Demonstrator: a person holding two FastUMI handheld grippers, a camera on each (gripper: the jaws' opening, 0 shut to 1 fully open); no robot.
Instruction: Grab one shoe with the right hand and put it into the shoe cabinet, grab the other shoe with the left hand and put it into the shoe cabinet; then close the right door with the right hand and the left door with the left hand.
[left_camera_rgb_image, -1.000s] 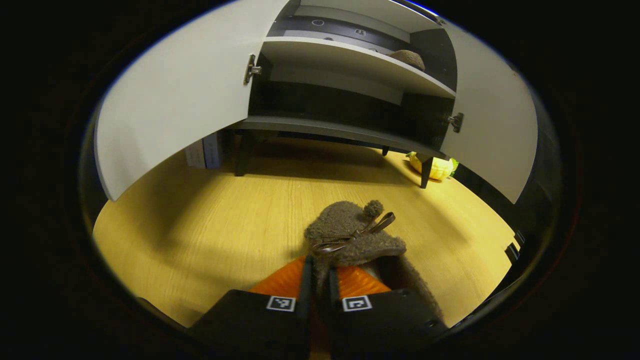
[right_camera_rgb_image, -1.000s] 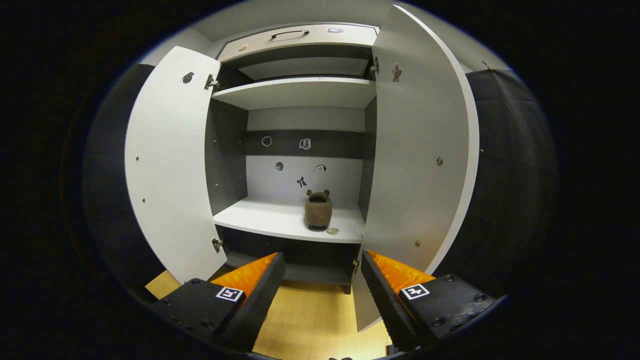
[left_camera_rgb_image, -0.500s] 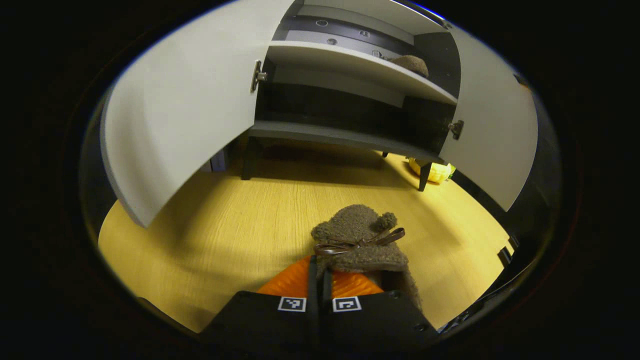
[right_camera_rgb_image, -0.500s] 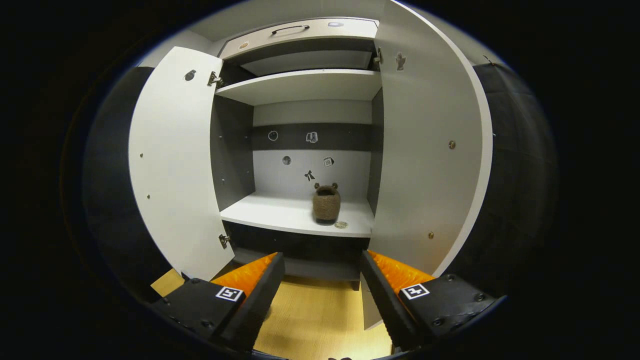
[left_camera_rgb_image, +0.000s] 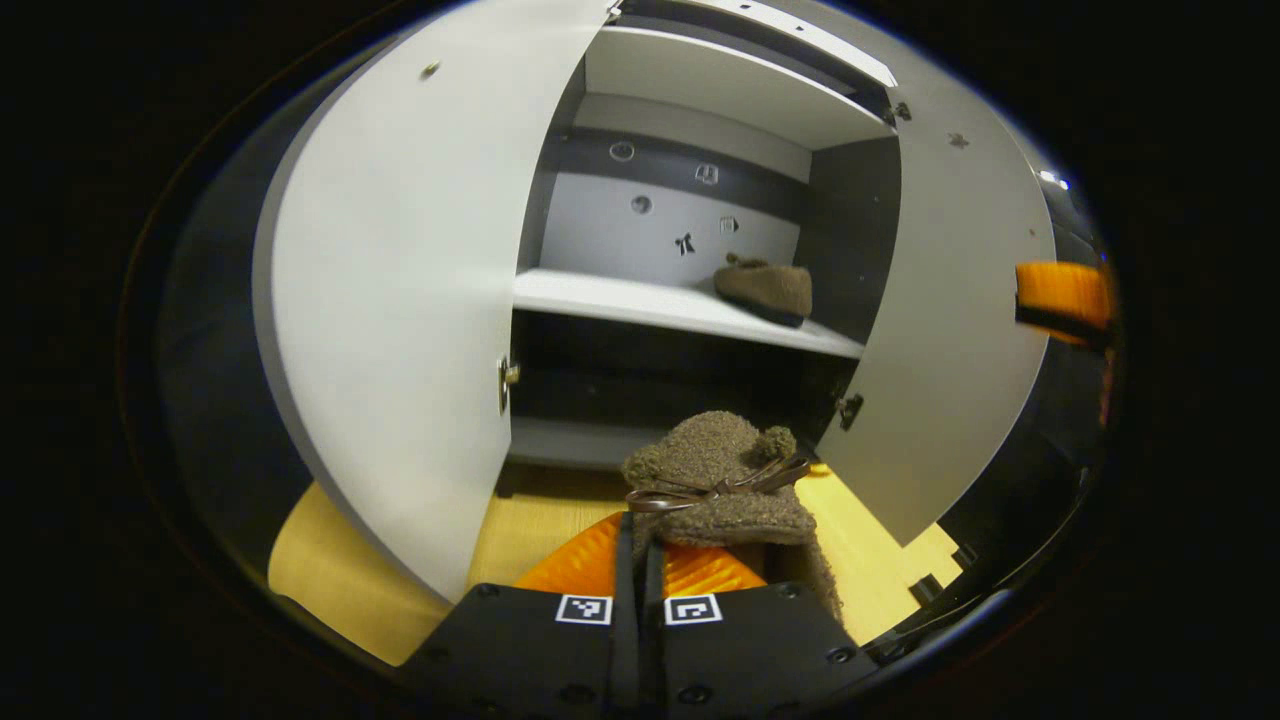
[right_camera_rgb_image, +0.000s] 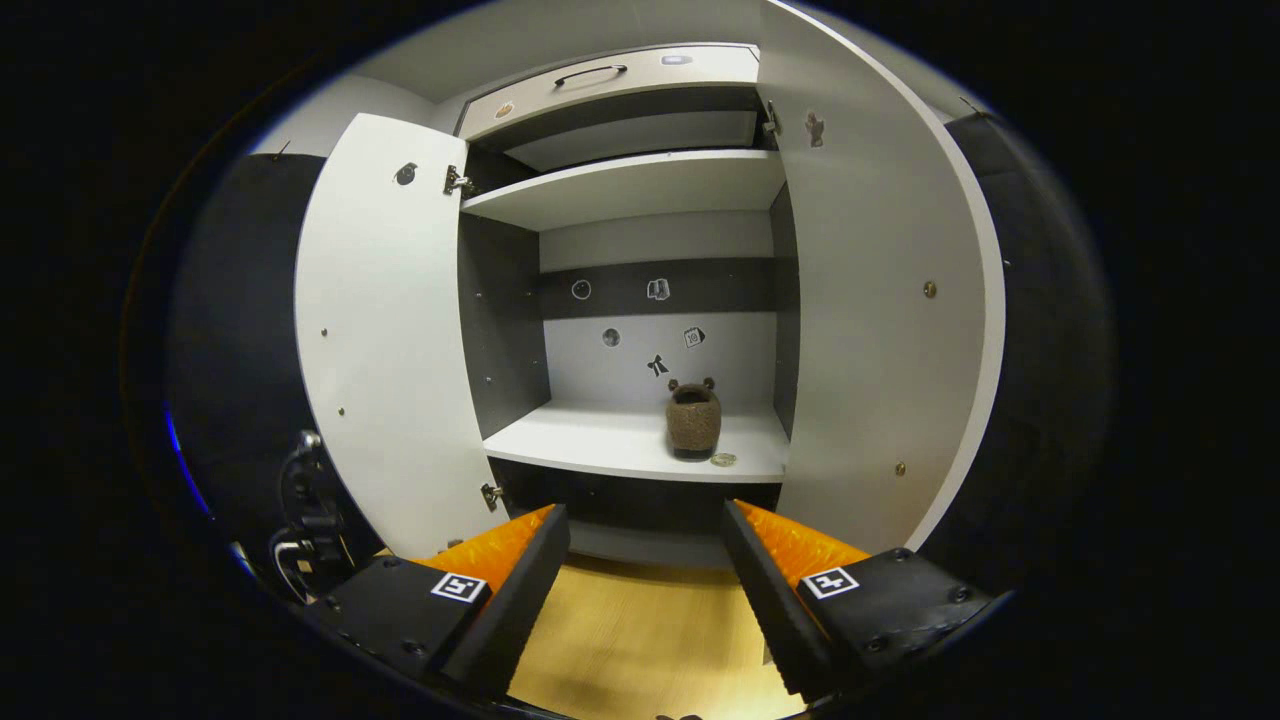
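Item: brown fuzzy shoe (left_camera_rgb_image: 720, 470), with a thin brown ribbon bow across its top, pinched at its rear edge by the left gripper (left_camera_rgb_image: 632, 545), whose two fingers are pressed nearly together on the fabric; the shoe is held off the wooden floor (left_camera_rgb_image: 340, 570), in front of the cabinet's lower opening and between the two doors. Item: second brown shoe (left_camera_rgb_image: 765, 288), resting on the white middle shelf (left_camera_rgb_image: 620, 298) of the shoe cabinet (left_camera_rgb_image: 850, 230), toward the right end of the shelf near the dark side wall; in the right gripper view the same shoe (right_camera_rgb_image: 694, 422) stands end-on, right of centre on the shelf (right_camera_rgb_image: 600, 445), with a small round disc (right_camera_rgb_image: 723, 460) just beside it at the shelf's front edge. Item: left door (left_camera_rgb_image: 400, 300) and right door (left_camera_rgb_image: 950, 330), both swung wide open; hinges visible on their inner edges. Item: right gripper (right_camera_rgb_image: 645, 560), jaws spread wide with nothing between them, held in front of the open cabinet (right_camera_rgb_image: 510, 320) above the floor (right_camera_rgb_image: 640, 650); part of it also appears at the far right of the left gripper view (left_camera_rgb_image: 1063, 298). Item: small stickers on the cabinet's back panel (right_camera_rgb_image: 650, 345). Item: upper shelf (right_camera_rgb_image: 640, 185), with a drawer front and handle (right_camera_rgb_image: 590, 73) above it.
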